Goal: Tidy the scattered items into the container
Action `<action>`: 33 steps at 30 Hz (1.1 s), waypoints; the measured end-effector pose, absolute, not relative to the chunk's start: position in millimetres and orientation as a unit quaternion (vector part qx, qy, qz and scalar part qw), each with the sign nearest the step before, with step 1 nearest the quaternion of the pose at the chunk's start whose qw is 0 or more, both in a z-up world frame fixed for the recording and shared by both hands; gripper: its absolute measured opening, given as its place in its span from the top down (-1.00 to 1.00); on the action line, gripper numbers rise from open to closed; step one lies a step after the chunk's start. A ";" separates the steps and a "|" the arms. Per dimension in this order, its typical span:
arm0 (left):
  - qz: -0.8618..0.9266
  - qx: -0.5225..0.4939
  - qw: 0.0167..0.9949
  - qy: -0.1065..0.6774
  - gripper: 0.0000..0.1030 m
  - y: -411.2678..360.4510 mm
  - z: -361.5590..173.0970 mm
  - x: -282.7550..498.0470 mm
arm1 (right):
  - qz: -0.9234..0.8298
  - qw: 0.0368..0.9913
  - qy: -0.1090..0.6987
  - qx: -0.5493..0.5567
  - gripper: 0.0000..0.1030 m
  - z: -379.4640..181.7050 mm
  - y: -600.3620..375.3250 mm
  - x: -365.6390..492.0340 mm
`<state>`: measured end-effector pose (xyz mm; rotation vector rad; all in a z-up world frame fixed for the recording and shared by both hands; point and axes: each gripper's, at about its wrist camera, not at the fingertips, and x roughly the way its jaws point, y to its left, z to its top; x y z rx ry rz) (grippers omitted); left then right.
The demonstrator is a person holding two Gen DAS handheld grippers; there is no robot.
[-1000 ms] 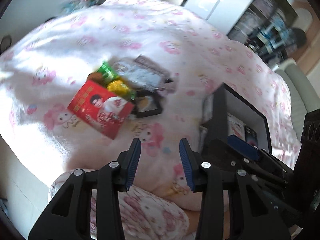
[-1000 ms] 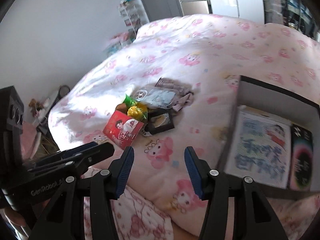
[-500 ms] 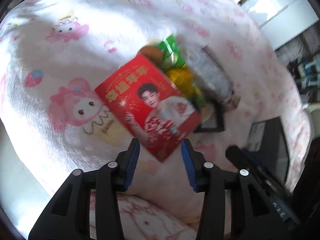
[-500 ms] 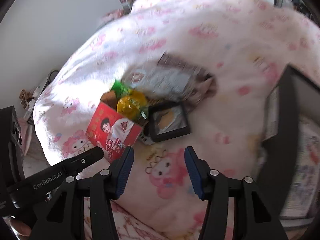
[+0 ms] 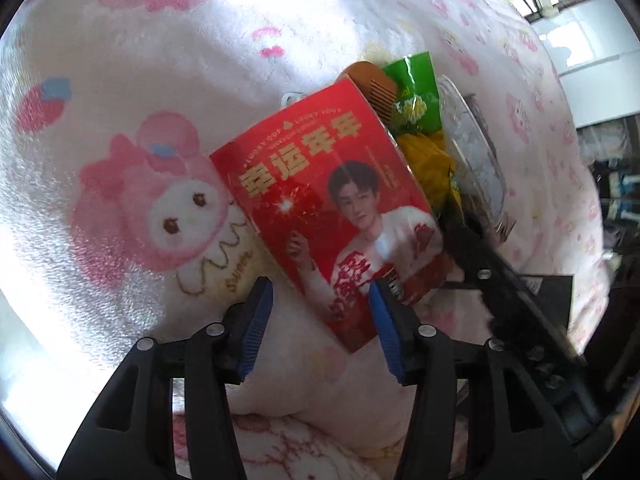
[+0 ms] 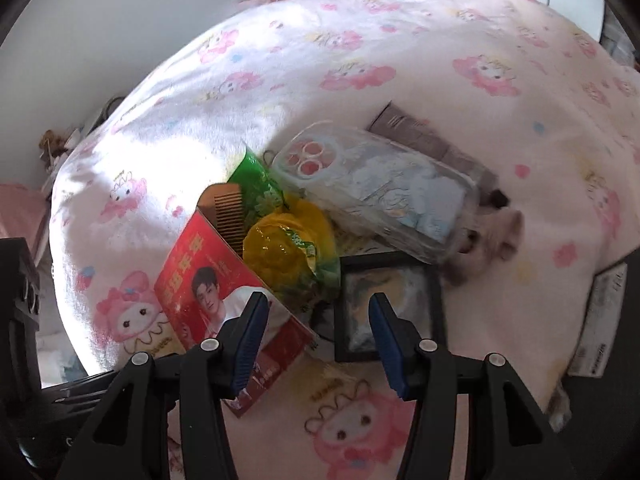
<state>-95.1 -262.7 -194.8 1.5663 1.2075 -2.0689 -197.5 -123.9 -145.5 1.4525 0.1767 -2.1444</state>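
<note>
The left gripper (image 5: 320,320) hangs over the near corner of the red packet (image 5: 332,216), jaws just widened, gripping nothing. The right gripper (image 6: 316,328) gapes empty above the black frame (image 6: 388,304). Beyond lie yellow (image 6: 288,244) and green (image 6: 260,188) snack bags, a comb (image 6: 228,208), a clear case (image 6: 380,192). The container barely shows at the view's right edge.

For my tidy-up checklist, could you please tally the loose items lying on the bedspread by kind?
Red printed packet: 1
Snack bags, green and yellow: 2
Wooden comb: 1
Clear phone case: 1
Black square frame: 1
Grey-brown carton: 1
Total: 7
</note>
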 end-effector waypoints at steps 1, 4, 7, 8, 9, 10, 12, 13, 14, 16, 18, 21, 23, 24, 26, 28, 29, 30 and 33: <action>-0.713 0.540 0.141 0.425 0.00 -264.7 -196.7 -95.0 | -0.792 0.266 0.069 0.544 0.04 -149.8 -126.3 -200.0; -0.705 0.538 0.138 0.442 -0.01 -268.7 -201.4 -94.8 | -0.776 0.275 0.055 0.565 0.04 -158.7 -126.7 -205.2; -0.700 0.528 0.137 0.460 -0.01 -271.4 -203.5 -91.4 | -0.755 0.293 0.024 0.586 0.08 -165.5 -121.0 -205.4; -0.699 0.521 0.139 0.469 -0.01 -272.8 -203.9 -89.0 | -0.752 0.298 0.024 0.588 0.09 -166.2 -120.2 -203.9; -0.698 0.516 0.141 0.477 -0.01 -274.0 -203.8 -86.3 | -0.748 0.306 0.031 0.588 0.13 -165.5 -121.1 -199.6; -0.696 0.512 0.145 0.482 0.07 -275.0 -203.5 -83.3 | -0.746 0.313 0.037 0.587 0.15 -164.2 -122.1 -194.6; -0.693 0.509 0.157 0.485 0.21 -275.1 -200.3 -74.0 | -0.744 0.316 0.044 0.587 0.16 -158.2 -121.3 -186.6; -0.694 0.506 0.158 0.488 0.21 -274.3 -199.4 -70.6 | -0.753 0.311 0.045 0.579 0.16 -150.9 -119.0 -183.8; -0.693 0.504 0.157 0.491 0.22 -274.1 -197.6 -72.7 | -0.770 0.308 0.055 0.556 0.16 -139.0 -116.5 -181.1; -0.691 0.506 0.158 0.492 0.22 -273.5 -199.5 -73.9 | -0.789 0.296 0.074 0.533 0.16 -130.1 -116.3 -181.3; -0.686 0.498 0.158 0.507 0.21 -275.4 -202.7 -75.0 | -0.786 0.295 0.082 0.538 0.16 -133.2 -120.8 -189.2; -0.683 0.505 0.159 0.502 0.22 -275.1 -206.3 -81.5 | -0.785 0.296 0.073 0.540 0.17 -140.3 -123.6 -194.5; -0.689 0.517 0.156 0.483 0.27 -270.1 -205.2 -88.8 | -0.784 0.293 0.082 0.541 0.23 -148.4 -129.6 -195.8; -0.691 0.520 0.156 0.478 0.27 -268.5 -204.7 -90.7 | -0.783 0.287 0.098 0.543 0.23 -154.2 -133.6 -195.6; -0.689 0.518 0.162 0.480 0.27 -267.7 -205.9 -92.0 | -0.777 0.295 0.103 0.547 0.23 -161.5 -138.7 -194.4; -0.687 0.514 0.162 0.488 0.26 -269.1 -208.1 -92.3 | -0.768 0.307 0.084 0.556 0.23 -164.3 -136.7 -196.7; -0.687 0.508 0.155 0.497 0.25 -270.2 -209.4 -92.4 | -0.764 0.311 0.084 0.558 0.23 -165.9 -135.8 -196.2; -0.690 0.500 0.141 0.504 0.25 -270.4 -209.0 -93.0 | -0.762 0.315 0.085 0.560 0.23 -166.8 -134.3 -195.1; -0.708 0.485 0.112 0.501 0.25 -266.6 -203.0 -95.6 | -0.742 0.335 0.067 0.577 0.25 -165.7 -123.3 -185.1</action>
